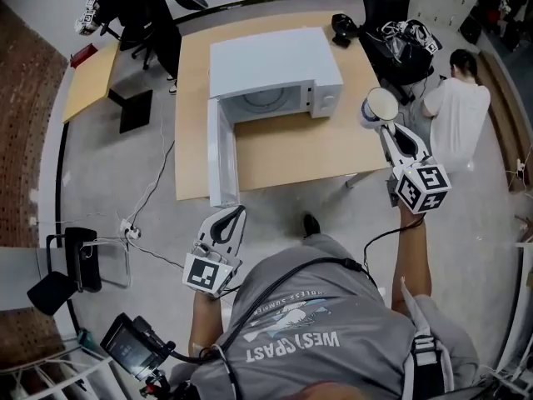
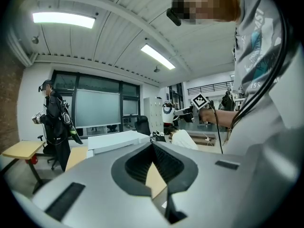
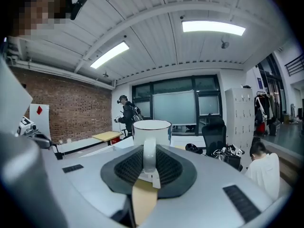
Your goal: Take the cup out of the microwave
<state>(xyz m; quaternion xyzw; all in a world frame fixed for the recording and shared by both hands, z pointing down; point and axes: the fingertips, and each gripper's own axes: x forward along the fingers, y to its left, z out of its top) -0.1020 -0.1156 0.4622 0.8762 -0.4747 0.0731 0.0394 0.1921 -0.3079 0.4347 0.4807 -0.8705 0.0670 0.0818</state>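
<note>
R tool (image 1: 386,128) grips cup (image 1: 381,105), microwave (image 1: 275,65) door (image 1: 220,152) open

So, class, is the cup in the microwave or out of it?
Out: the right gripper holds the cup by its handle, well clear of the open microwave.

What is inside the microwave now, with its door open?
Only the round turntable shows in the microwave's open cavity. The white cup is outside, held by its handle in the right tongs. The microwave's top covers part of the cavity.
</note>
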